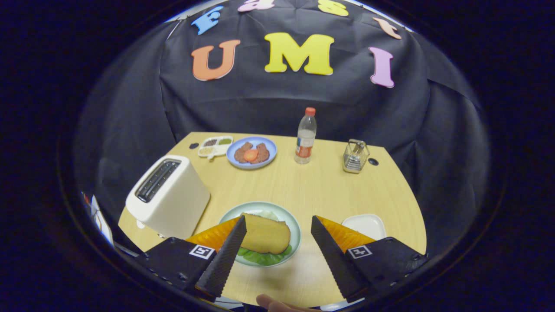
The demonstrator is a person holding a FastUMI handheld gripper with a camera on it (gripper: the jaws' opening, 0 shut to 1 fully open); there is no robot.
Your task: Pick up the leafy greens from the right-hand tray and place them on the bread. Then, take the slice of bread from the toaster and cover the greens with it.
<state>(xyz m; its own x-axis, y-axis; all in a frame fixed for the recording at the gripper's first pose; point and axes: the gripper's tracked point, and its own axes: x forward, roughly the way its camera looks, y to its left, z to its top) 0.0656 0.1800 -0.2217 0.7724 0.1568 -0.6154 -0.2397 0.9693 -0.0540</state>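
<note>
Both task steps appear complete, judged from how things lie now: the leafy greens (262, 256) lie on the round plate (295, 227), and a slice of bread (265, 235) rests on top of them. A pale edge shows beyond that slice; whether it is the lower bread cannot be told. Nothing stands out of the toaster slots, as far as can be seen, and the small white tray (366, 225) to the right of the plate holds nothing. On that evidence, nothing further seems to remain.

Items, largest to smallest:

1. Table (312, 190): light wood-grain top, smooth, with a curved edge
2. Toaster (167, 197): cream body, glossy, rounded corners, two dark slots on top; it stands beside the plate on the left
3. Gripper (278, 249): fingers spread wide and holding nothing; black textured pads, orange wedge backs, square printed markers on the black bodies. The left finger overlaps the plate rim; the right finger sits between plate and white tray
4. Round plate: pale green rim, glazed look
5. Slice of bread: golden-brown, matte, rounded-square outline
6. Leafy greens: bright green, ruffled edge showing under the near side of the slice
7. Blue plate (251, 152), clear bottle (305, 136) and wire holder (354, 157): far side of table, well apart from the plate
</note>
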